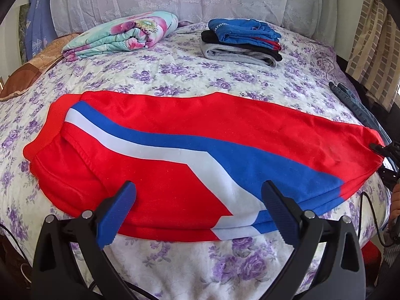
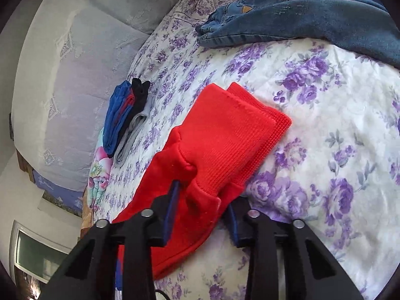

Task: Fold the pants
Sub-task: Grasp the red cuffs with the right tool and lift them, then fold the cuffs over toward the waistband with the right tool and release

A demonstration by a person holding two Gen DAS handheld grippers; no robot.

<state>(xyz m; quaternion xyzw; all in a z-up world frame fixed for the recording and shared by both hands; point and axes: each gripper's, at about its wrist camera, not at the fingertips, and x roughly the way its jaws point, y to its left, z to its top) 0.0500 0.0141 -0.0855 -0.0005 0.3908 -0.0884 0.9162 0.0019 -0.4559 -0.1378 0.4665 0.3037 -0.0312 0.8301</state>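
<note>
1. Two grippers at work; red pants (image 1: pixel 175 135) lie flat across the near side of the bed (image 1: pixel 175 75);
2. left gripper (image 1: pixel 198 192) released above them;
3. right gripper (image 2: pixel 202 200) clenched on the ankle cuff (image 2: pixel 232 135).

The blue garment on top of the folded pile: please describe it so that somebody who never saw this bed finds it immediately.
On the bed with the purple-flower sheet, look toward the far side, right of the floral quilt. There a stack of folded clothes lies, grey at the bottom, black above. The blue garment is the top layer.
</note>
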